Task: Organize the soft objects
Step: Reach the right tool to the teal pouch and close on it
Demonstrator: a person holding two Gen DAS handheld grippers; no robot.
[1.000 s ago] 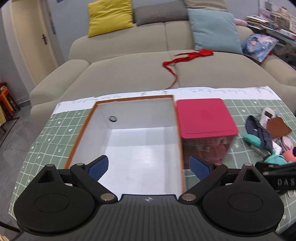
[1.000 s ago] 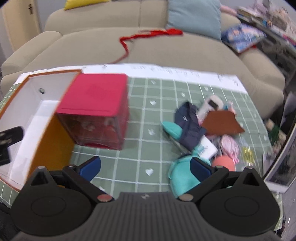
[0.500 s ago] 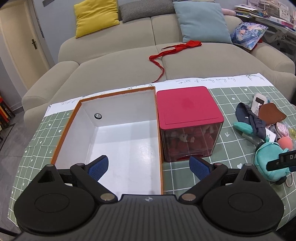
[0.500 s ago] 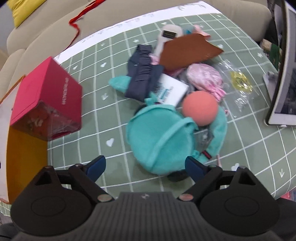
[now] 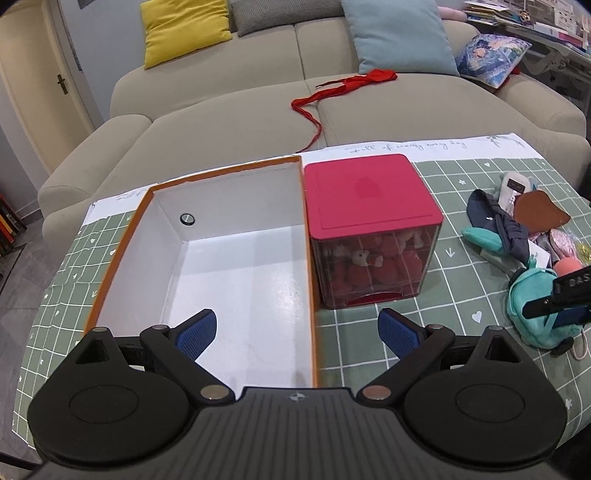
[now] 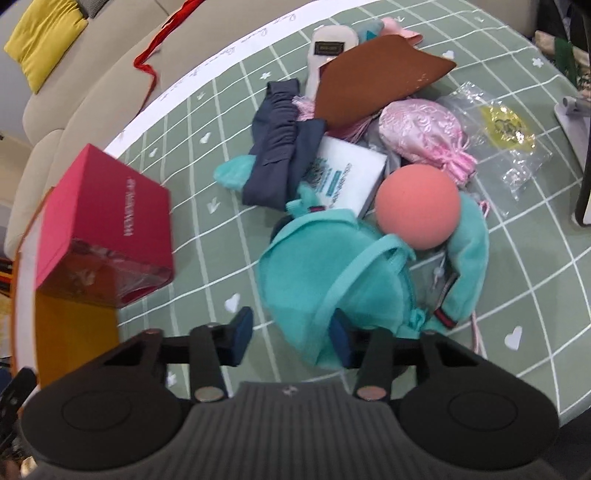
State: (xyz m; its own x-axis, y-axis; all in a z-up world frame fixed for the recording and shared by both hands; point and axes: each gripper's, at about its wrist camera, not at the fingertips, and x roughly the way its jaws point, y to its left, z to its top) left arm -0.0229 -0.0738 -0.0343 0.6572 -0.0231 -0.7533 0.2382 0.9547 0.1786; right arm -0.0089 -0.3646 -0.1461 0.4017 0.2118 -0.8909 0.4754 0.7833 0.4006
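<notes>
Teal pouch (image 6: 332,266) fuzzy cloth; orange box (image 5: 236,280) glossy white card inside; pink bag (image 6: 424,133) shiny satin.

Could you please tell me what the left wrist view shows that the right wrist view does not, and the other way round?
Only the left wrist view shows the white inside of the orange-walled box, bare, the blue cushion and the open left gripper above that box. Only the right wrist view shows the yellow item in a clear bag and the right gripper closing around the teal pouch. Both show the red-lidded cube, the peach ball, the brown leather piece and the red ribbon.
</notes>
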